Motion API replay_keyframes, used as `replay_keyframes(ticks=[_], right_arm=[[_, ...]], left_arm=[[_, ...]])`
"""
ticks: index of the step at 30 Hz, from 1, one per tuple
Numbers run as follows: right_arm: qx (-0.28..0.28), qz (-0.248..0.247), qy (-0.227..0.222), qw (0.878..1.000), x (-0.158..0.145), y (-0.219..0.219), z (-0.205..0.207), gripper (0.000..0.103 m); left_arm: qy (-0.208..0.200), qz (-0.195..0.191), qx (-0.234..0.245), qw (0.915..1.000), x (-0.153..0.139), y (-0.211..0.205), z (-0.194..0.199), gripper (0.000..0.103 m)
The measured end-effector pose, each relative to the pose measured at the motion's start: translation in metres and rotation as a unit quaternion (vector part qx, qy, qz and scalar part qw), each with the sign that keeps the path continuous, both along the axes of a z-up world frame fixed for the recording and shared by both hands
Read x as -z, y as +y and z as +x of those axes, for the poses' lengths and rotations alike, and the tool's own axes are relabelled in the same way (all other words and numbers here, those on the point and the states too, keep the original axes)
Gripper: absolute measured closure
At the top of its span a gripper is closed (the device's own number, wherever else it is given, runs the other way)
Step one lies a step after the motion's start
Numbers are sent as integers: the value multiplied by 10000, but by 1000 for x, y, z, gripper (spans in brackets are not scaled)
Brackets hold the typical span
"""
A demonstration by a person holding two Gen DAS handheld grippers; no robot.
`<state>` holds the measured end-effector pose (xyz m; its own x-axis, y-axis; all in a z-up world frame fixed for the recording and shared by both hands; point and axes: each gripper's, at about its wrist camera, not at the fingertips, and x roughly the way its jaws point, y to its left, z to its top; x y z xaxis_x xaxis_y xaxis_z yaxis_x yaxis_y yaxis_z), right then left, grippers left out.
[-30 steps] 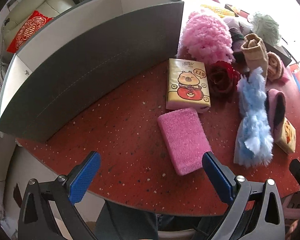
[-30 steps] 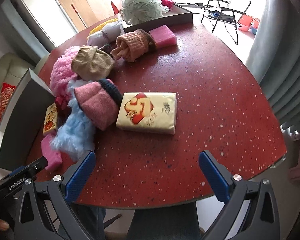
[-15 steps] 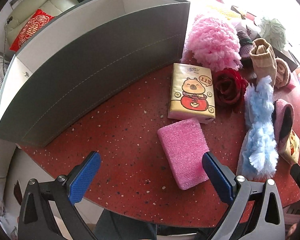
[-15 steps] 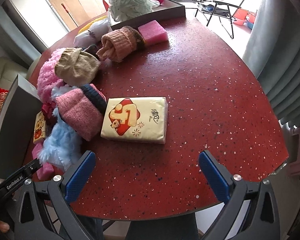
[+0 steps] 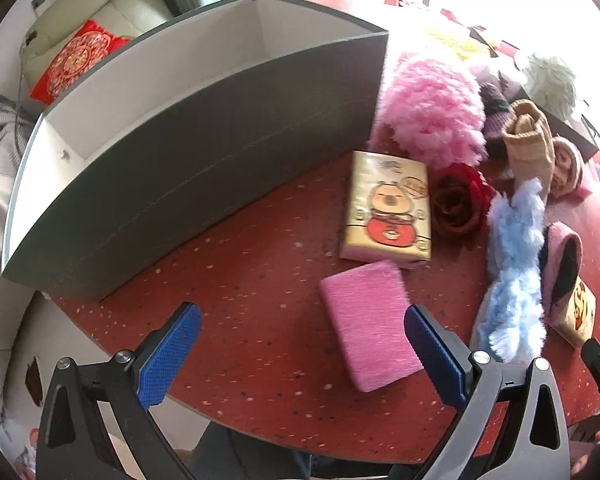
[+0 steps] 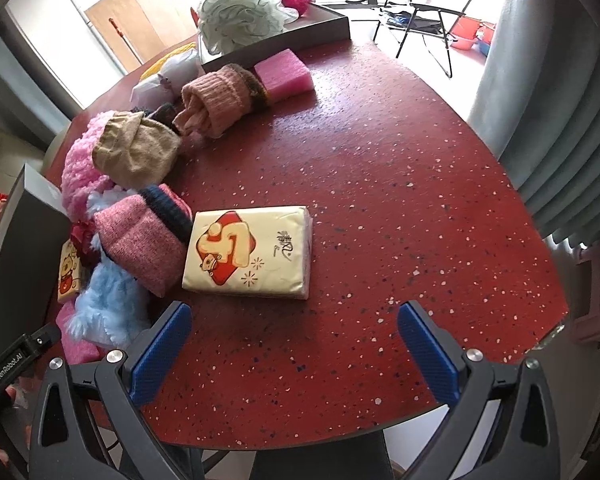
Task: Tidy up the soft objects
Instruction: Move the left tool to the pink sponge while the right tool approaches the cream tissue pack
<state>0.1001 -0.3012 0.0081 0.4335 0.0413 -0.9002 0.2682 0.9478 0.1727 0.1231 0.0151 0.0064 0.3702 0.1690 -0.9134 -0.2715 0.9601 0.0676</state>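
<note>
My left gripper stood wide and empty; the pink sponge lay at its one o'clock beside the right finger, long axis toward eleven. My right gripper, equally wide, faced the tissue pack at twelve

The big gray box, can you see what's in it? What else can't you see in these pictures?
- Gray box, left wrist view: its near wall hides the floor, so its contents are unknown.
- Red rose, right wrist view: mostly buried behind the pink knit hat.
- Capybara tissue pack, left wrist view: blurred, small print unreadable.
- Pink sponge, right wrist view: mostly covered by the blue fluffy thing.
- Tray, right wrist view: its rim hides the inside.
</note>
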Motion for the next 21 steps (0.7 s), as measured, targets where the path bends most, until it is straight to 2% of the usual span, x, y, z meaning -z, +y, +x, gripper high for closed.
replay_keyframes(ticks=[2, 4, 8, 13, 15, 18, 20, 21], right_arm=[[28, -1, -14, 10000, 0, -1, 0, 0], [32, 87, -14, 10000, 0, -2, 2, 0], [-99, 118, -60, 9999, 1, 7, 12, 0], [-463, -143, 31, 9988, 9, 30, 30, 0], [-529, -396, 107, 9978, 14, 34, 34, 0], [-314, -679, 126, 9971, 17, 21, 32, 0], [-60, -647, 247, 9976, 22, 4, 30, 0], [-34, -678, 129, 9976, 18, 0, 27, 0]], left_arm=[[31, 54, 84, 9999, 1, -14, 4, 1], [180, -47, 150, 9997, 11, -27, 16, 1], [147, -42, 183, 9997, 15, -51, 25, 1], [177, 211, 234, 9993, 26, -67, 28, 0], [167, 297, 228, 9992, 31, -69, 29, 0], [132, 252, 181, 9994, 30, -67, 30, 0], [238, 253, 192, 9992, 29, -59, 25, 0], [256, 236, 174, 9992, 29, -61, 23, 0]])
